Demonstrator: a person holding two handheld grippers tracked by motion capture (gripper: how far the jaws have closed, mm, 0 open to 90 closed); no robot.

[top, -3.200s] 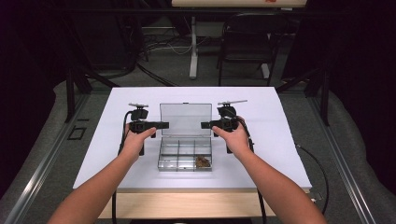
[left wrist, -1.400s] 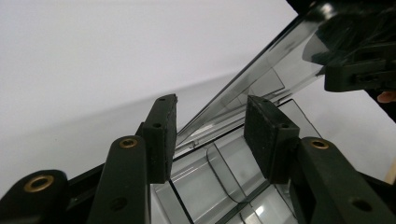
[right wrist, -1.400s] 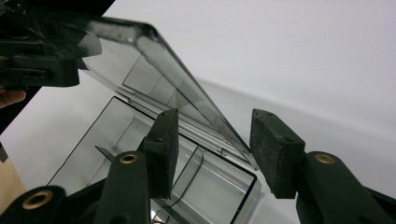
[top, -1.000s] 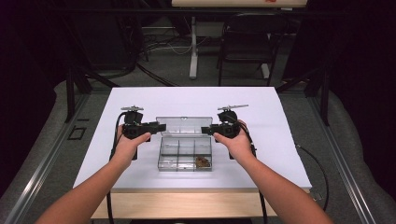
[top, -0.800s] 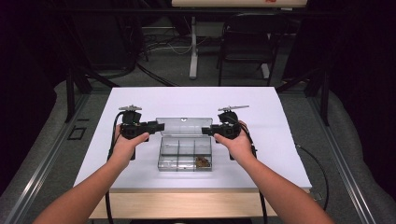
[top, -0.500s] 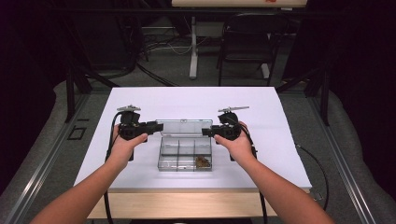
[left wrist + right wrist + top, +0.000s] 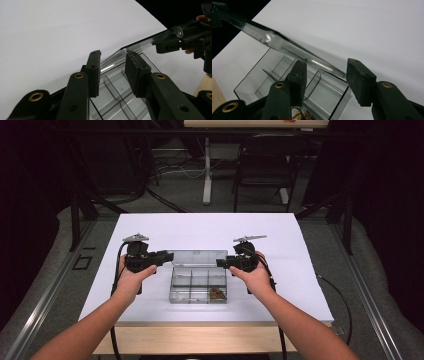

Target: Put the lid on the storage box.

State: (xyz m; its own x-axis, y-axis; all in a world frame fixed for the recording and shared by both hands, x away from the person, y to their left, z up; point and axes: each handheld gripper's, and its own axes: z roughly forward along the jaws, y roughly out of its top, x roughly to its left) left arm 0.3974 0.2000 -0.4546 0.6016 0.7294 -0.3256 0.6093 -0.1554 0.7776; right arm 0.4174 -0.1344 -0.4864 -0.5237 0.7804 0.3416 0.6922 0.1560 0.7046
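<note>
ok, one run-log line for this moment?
scene: clear box on white table | lid: half raised | left tongs: closing, astride lid corner | right tongs: open, astride lid edge

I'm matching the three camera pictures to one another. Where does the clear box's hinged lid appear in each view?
High view: lid mid-table, behind the open box, between both grippers.
Left gripper view: lid, a clear edge running up right from the jaws.
Right gripper view: lid, a slanted strip from upper left.
Shared landmark: box dividers.

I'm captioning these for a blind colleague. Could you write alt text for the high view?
Two hands each hold a gripper at either end of a clear box's half-raised lid on a white table: left gripper, right gripper. Small brownish items sit in one compartment.
</note>
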